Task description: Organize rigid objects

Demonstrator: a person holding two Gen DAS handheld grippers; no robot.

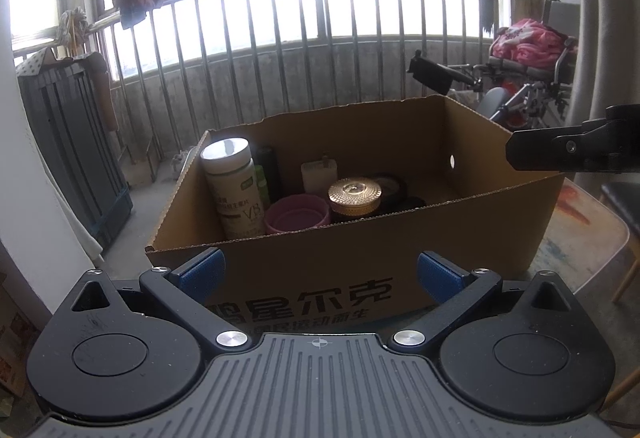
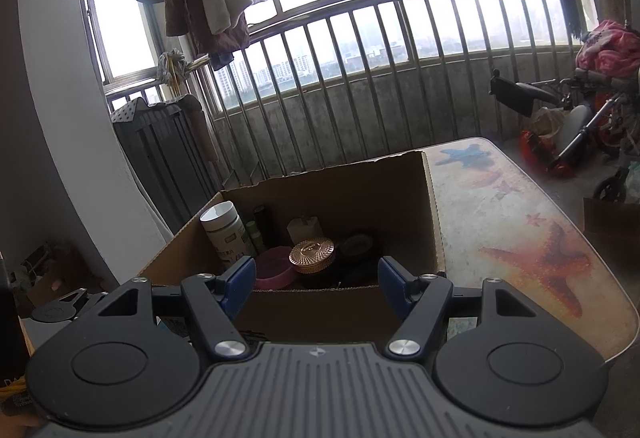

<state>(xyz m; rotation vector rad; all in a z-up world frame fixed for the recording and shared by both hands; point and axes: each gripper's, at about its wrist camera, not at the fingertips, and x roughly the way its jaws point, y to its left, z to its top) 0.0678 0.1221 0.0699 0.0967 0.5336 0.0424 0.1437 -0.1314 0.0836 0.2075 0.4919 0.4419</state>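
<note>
An open cardboard box (image 1: pixel 460 230) stands on the table and also shows in the right wrist view (image 2: pixel 404 189). Inside it are a white vitamin bottle (image 1: pixel 236 189), a dark bottle (image 1: pixel 269 165), a white block (image 1: pixel 319 173), a pink cup (image 1: pixel 297 213) and a jar with a gold lid (image 1: pixel 355 194). The same gold-lidded jar (image 2: pixel 312 255) and white bottle (image 2: pixel 228 230) show in the right wrist view. My left gripper (image 1: pixel 320 272) is open and empty in front of the box's near wall. My right gripper (image 2: pixel 317 284) is open and empty, above the box's near edge.
The table wears a starfish-print cover (image 2: pixel 532 238) to the right of the box. A metal railing (image 1: pixel 320 49) runs behind. A wheelchair with pink cloth (image 1: pixel 528 77) stands at the right. A dark rack (image 1: pixel 72 141) stands at the left. Part of the other gripper (image 1: pixel 576 149) shows at the right.
</note>
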